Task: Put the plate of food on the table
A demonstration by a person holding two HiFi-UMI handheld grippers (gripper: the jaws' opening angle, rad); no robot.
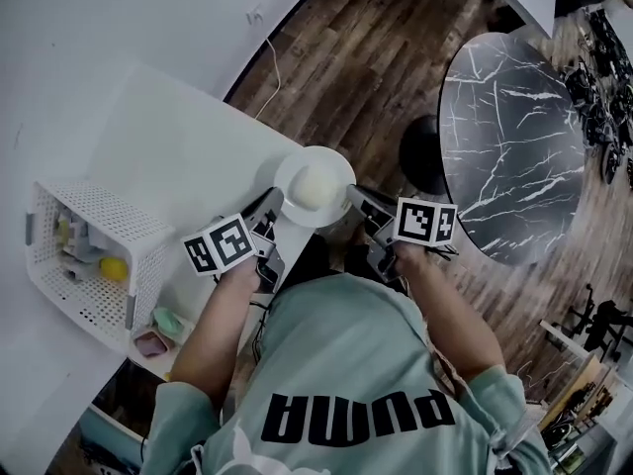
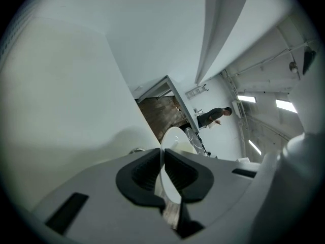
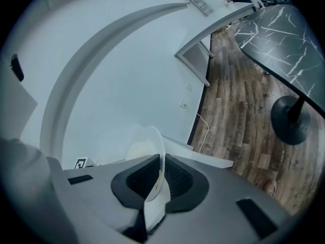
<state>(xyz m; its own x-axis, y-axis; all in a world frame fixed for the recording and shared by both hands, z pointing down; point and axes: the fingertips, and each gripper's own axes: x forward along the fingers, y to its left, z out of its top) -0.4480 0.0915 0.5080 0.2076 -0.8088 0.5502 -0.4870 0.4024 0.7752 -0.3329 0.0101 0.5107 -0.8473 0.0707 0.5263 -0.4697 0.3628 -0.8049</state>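
A round white plate point(image 1: 314, 186) with a pale mound of food point(image 1: 315, 180) hangs over the near corner of the white table point(image 1: 168, 156). My left gripper point(image 1: 273, 204) is shut on its left rim and my right gripper point(image 1: 353, 198) on its right rim. In the left gripper view the thin plate edge point(image 2: 171, 139) runs between the dark pads point(image 2: 144, 176) of the left gripper point(image 2: 162, 174). The right gripper view shows the plate point(image 3: 147, 149) edge-on, pinched in the right gripper point(image 3: 161, 179). Whether the plate touches the table I cannot tell.
A white perforated basket point(image 1: 84, 255) with small items, one yellow, stands on the table's left. A black marble round table point(image 1: 514, 137) on a dark pedestal point(image 3: 289, 121) stands to the right on the wooden floor point(image 1: 356, 57). A person point(image 2: 210, 117) stands far off.
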